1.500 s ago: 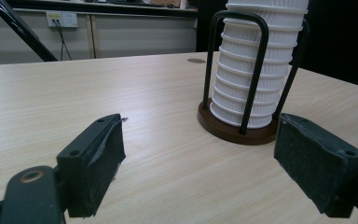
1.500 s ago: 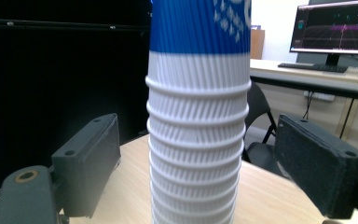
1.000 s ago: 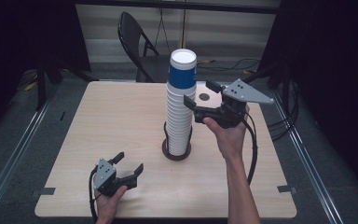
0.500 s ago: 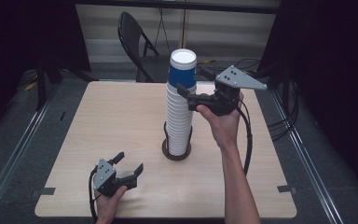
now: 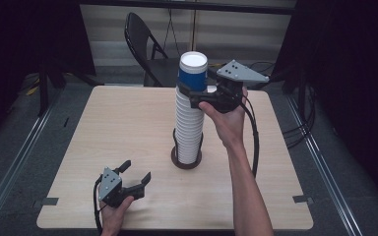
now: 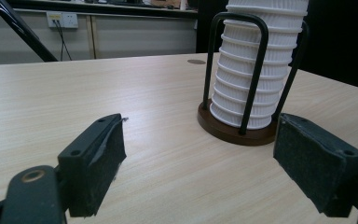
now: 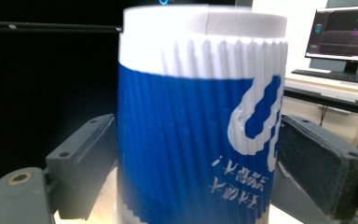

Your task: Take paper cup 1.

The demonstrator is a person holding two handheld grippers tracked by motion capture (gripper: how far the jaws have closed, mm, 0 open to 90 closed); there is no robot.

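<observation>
A tall stack of white ribbed cups is seen at frame centre of the high view, seated in a black wire holder on a round brown base on the wooden table. The topmost cup, blue-banded and upside down, is straddled by the right gripper just right of centre. In the right gripper view the blue cup is flanked closely by both pads; the jaws have just been opening, and firm contact cannot be confirmed. The left gripper, lower left, is held low over the table, jaws spread with nothing between them.
</observation>
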